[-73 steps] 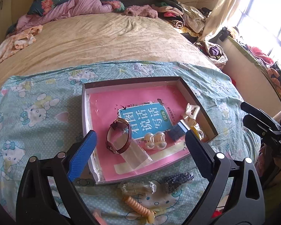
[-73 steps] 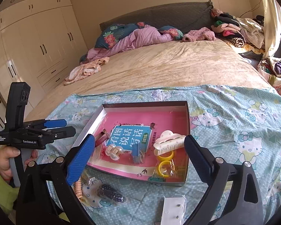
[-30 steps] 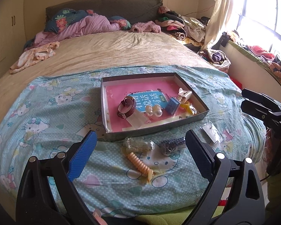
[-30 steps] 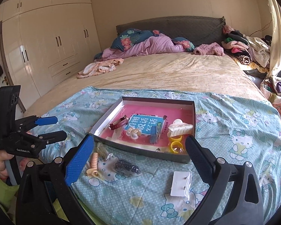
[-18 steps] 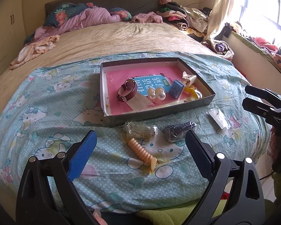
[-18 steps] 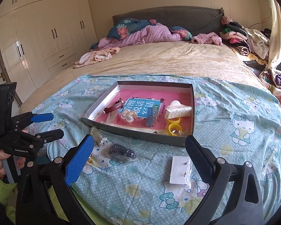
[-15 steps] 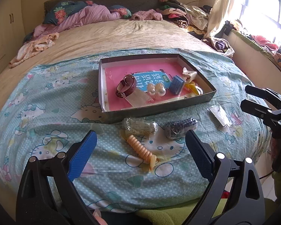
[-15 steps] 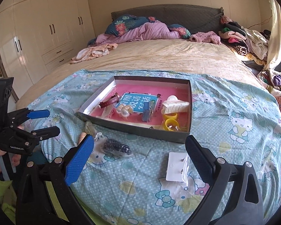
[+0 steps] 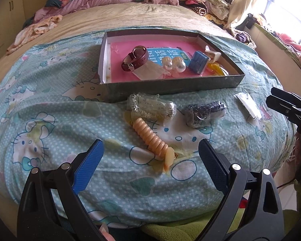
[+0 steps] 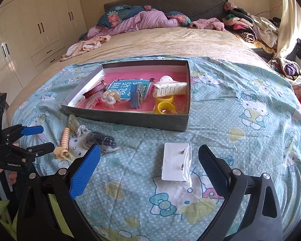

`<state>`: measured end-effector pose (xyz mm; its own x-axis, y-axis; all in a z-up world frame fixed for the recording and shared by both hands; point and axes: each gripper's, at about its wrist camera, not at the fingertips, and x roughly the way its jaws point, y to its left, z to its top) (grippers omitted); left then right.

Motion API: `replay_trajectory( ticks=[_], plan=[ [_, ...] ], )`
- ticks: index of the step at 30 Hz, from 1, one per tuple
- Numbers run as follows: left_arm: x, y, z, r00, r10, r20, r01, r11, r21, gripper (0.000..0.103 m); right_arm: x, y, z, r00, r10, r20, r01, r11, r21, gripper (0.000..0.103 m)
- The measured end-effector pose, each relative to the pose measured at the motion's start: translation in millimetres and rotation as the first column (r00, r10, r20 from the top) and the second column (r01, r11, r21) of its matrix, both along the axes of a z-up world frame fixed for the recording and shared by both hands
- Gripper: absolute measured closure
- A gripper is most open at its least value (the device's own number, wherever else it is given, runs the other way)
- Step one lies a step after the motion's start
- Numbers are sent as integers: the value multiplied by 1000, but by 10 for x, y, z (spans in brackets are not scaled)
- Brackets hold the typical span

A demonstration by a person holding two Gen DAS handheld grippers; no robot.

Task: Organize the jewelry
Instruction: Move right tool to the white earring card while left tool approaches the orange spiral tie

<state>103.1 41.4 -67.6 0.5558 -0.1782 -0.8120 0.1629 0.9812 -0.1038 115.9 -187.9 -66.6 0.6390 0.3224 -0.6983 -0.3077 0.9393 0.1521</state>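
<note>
A grey box point(image 9: 170, 84) point(image 10: 130, 118) with a pink floor sits on the Hello Kitty sheet. It holds a maroon watch point(image 9: 135, 58), pearl earrings point(image 9: 173, 64), a blue case point(image 9: 198, 62), a white hair claw point(image 10: 169, 89) and yellow rings point(image 10: 165, 105). In front of it lie a peach spiral hair tie point(image 9: 152, 138) point(image 10: 64, 138), a clear bagged chain point(image 9: 150, 108), a dark beaded piece in a bag point(image 9: 202, 113) point(image 10: 101, 139) and a white earring card point(image 10: 175, 163) point(image 9: 248, 105). My left gripper point(image 9: 150, 160) is open just before the hair tie. My right gripper point(image 10: 149, 166) is open around the card's near end.
The bed edge runs close below both grippers. Beyond the box lie a beige blanket point(image 10: 160, 40) and heaped clothes point(image 10: 250, 28). White wardrobes point(image 10: 30, 26) stand at the left. A window point(image 9: 287, 10) is at the right.
Both grippers pulled back from over the box, then lowered toward the items in front of it. The left now frames the hair tie, the right the earring card. Both stayed open.
</note>
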Motion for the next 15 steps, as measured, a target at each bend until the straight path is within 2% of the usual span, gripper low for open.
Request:
replay_trajectory(
  ticks=[3, 9, 12, 15],
  plan=[
    [29, 23, -80, 1000, 3, -27, -4, 999, -45, 19, 29, -43, -56, 1000, -14, -14, 14, 1000, 3, 6],
    [76, -6, -163, 998, -16, -56, 10, 995, -102, 58, 88, -152, -152, 998, -46, -42, 47, 999, 23, 6],
    [127, -23, -202, 997, -17, -74, 8, 993, -120, 62, 119, -199, -200, 997, -61, -55, 63, 997, 32, 6],
    [184, -24, -264, 995, -9, -97, -3, 993, -120, 63, 151, -235, -250, 995, -67, -68, 70, 997, 38, 6]
  ],
)
